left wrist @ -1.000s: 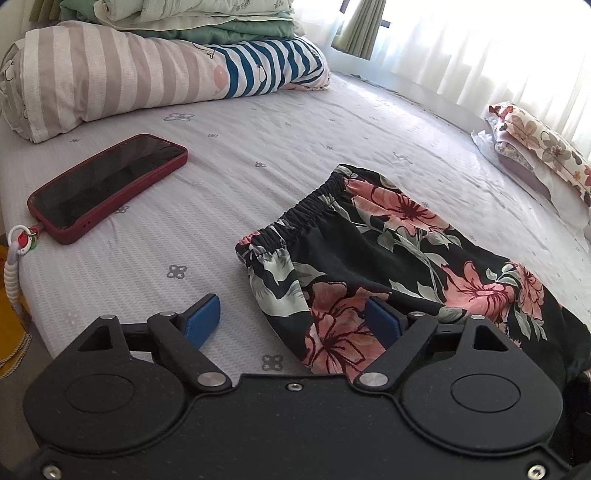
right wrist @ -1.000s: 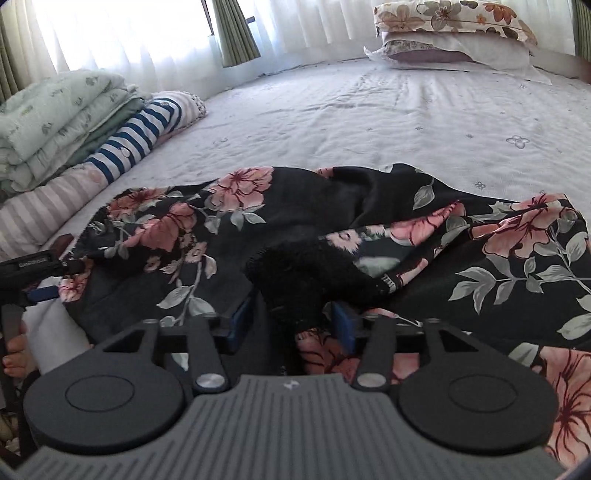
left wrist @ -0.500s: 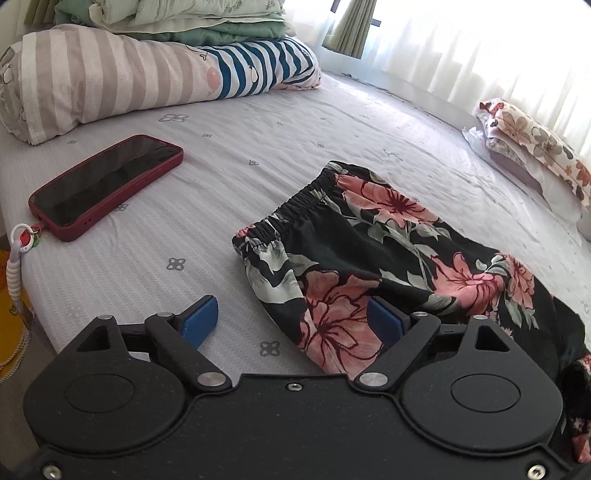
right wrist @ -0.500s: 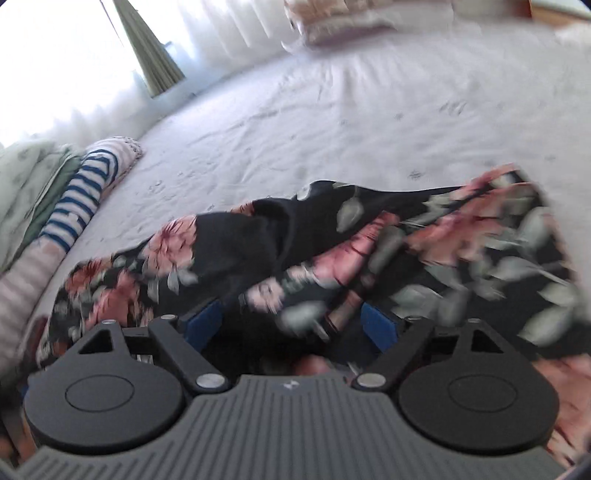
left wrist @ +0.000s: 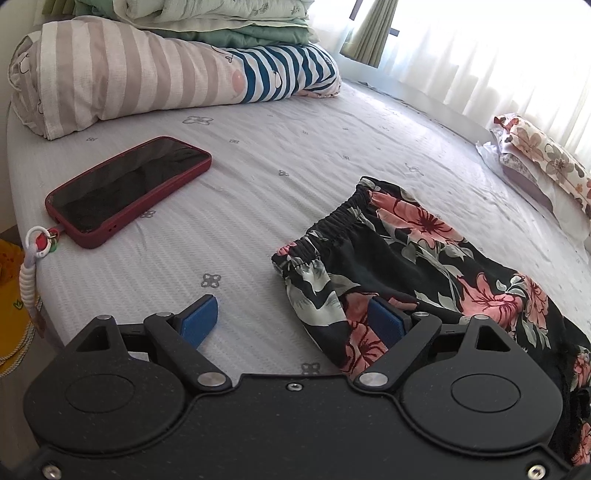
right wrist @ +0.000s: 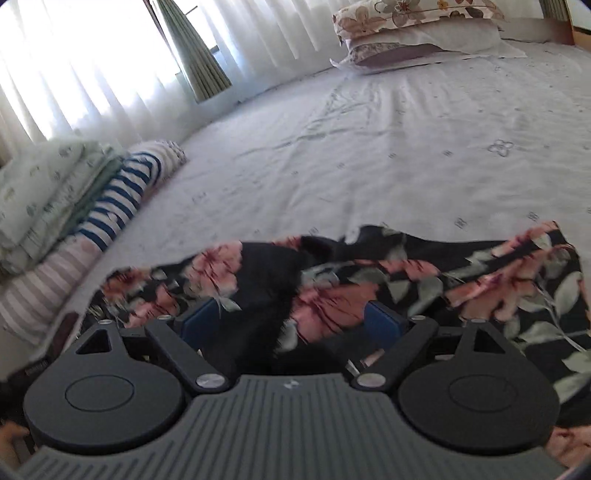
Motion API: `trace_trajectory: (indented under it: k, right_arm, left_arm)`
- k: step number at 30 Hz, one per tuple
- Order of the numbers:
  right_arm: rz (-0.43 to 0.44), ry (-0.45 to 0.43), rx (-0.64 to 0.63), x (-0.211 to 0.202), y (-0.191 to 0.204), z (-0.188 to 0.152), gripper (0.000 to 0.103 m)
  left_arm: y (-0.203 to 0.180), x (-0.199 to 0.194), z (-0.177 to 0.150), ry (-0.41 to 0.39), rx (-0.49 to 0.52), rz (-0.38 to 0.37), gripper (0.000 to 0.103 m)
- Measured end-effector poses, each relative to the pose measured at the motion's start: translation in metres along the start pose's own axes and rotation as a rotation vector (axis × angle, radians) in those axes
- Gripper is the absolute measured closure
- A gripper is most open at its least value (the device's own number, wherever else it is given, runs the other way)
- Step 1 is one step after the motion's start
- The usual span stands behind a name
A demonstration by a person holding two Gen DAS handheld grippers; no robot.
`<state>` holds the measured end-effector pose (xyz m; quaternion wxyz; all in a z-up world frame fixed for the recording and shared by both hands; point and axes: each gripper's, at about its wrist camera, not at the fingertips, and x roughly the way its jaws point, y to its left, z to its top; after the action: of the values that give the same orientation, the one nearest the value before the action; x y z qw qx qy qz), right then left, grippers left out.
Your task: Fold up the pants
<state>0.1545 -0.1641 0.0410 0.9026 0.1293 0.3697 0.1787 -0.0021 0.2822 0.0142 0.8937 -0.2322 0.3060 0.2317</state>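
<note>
Black pants with pink flowers (left wrist: 424, 258) lie on the bed, the elastic waistband (left wrist: 332, 225) towards the left. My left gripper (left wrist: 295, 319) is open near the bed's front edge; its right pad sits over the waist corner, its left pad over bare sheet. In the right wrist view the pants (right wrist: 369, 277) lie bunched in front of my right gripper (right wrist: 291, 319), which is open with fabric lying between the wide-spread blue pads.
A phone in a red case (left wrist: 125, 188) lies at the left of the bed. A striped bolster (left wrist: 147, 74) with folded quilts stands behind it. Floral pillows (right wrist: 417, 22) lie at the far side. The bed edge (left wrist: 40, 317) is at the lower left.
My right gripper has opened, letting go of the bunched fabric, and drawn back and tilted up. The left gripper has stayed open and shifted only slightly.
</note>
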Motion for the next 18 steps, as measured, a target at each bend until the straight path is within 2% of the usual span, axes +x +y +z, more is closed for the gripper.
trace_trajectory:
  k: [2, 3, 5, 8, 11, 15, 18]
  right_arm:
    - [-0.087, 0.043, -0.032, -0.004, 0.0, -0.015, 0.01]
    - [-0.098, 0.066, -0.041, -0.003, -0.001, -0.02, 0.01]
    - [-0.061, 0.085, -0.013, 0.003, -0.004, -0.022, 0.01]
    - [-0.001, 0.095, 0.09, 0.031, -0.011, -0.006, 0.01]
    - [0.005, 0.088, 0.127, 0.057, -0.012, 0.015, 0.011]
    - [0.206, -0.014, 0.138, 0.039, -0.009, 0.025, 0.01]
    - [0.209, -0.045, 0.142, 0.023, -0.015, 0.02, 0.009]
  left_arm:
    - [-0.003, 0.0, -0.001, -0.001, 0.008, 0.003, 0.013]
    - [-0.004, 0.001, -0.002, -0.001, 0.015, 0.004, 0.013]
    - [-0.007, 0.002, -0.003, -0.002, 0.027, 0.012, 0.013]
    - [-0.01, 0.002, -0.004, -0.004, 0.033, 0.02, 0.013]
    - [-0.01, 0.003, -0.002, -0.001, 0.023, 0.013, 0.013]
    - [-0.008, 0.005, 0.002, 0.001, -0.005, 0.0, 0.012]
    - [-0.01, 0.008, 0.003, -0.005, -0.013, 0.001, 0.01]
